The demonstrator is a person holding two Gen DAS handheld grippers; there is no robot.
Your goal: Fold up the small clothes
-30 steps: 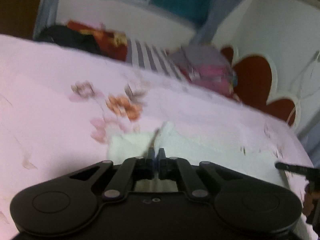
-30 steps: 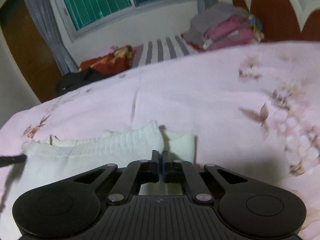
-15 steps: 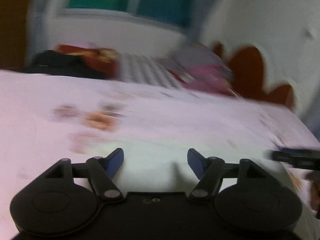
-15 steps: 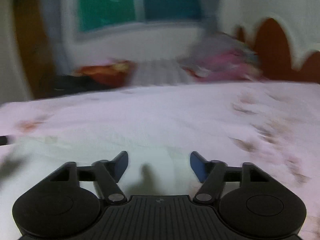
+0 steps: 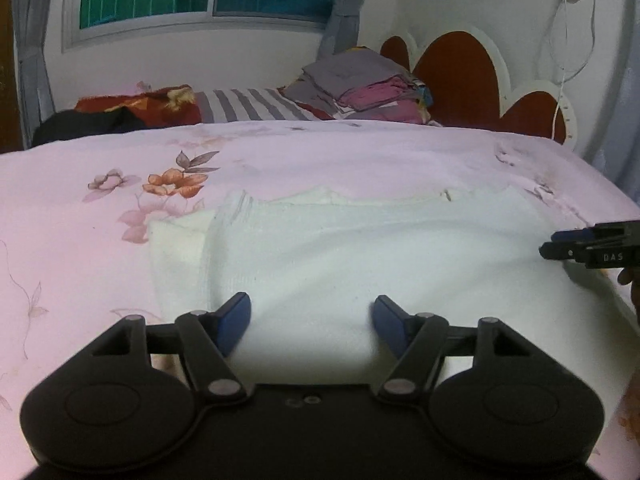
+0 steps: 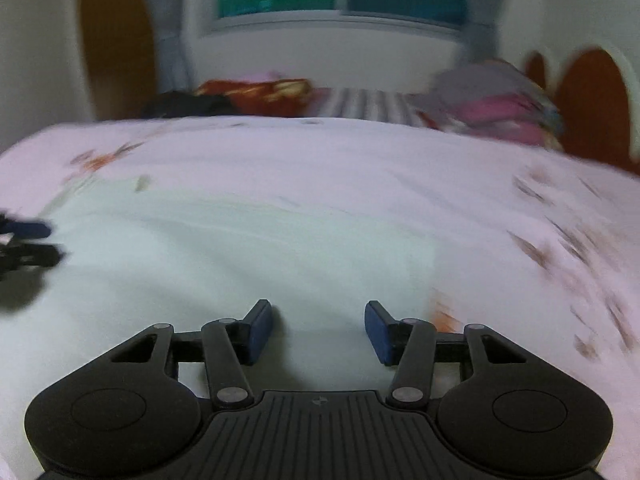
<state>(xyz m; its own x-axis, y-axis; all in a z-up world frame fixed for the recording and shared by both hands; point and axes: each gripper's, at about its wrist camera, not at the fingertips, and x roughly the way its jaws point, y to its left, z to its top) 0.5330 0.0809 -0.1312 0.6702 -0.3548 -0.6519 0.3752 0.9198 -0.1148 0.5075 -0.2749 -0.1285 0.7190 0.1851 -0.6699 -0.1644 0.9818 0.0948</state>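
Lying flat on the bed (image 5: 60,240), the white knit garment (image 5: 360,248) spreads across the pink floral sheet, one ribbed edge doubled over at its left side in the left wrist view. Left tool (image 5: 311,322) hovers low over the garment's near edge, blue pads (image 5: 234,320) set apart with nothing pinched between them; cloth shows only beneath the gap. Right tool (image 6: 316,330) sits over the garment's other end, near its right border; its jaws are closing, with nothing raised between them and the fabric lying under the gap. Each tool appears at the edge of the other's view, so the pair brackets the garment from both ends. Judgement: this placement suits a two-point pickup of the near hem, to carry it over to the far edge. Right wrist view is blurred; contact between pads and cloth cannot be told there. Folded clothes (image 5: 360,84) are stacked by the headboard (image 5: 456,60), well apart.
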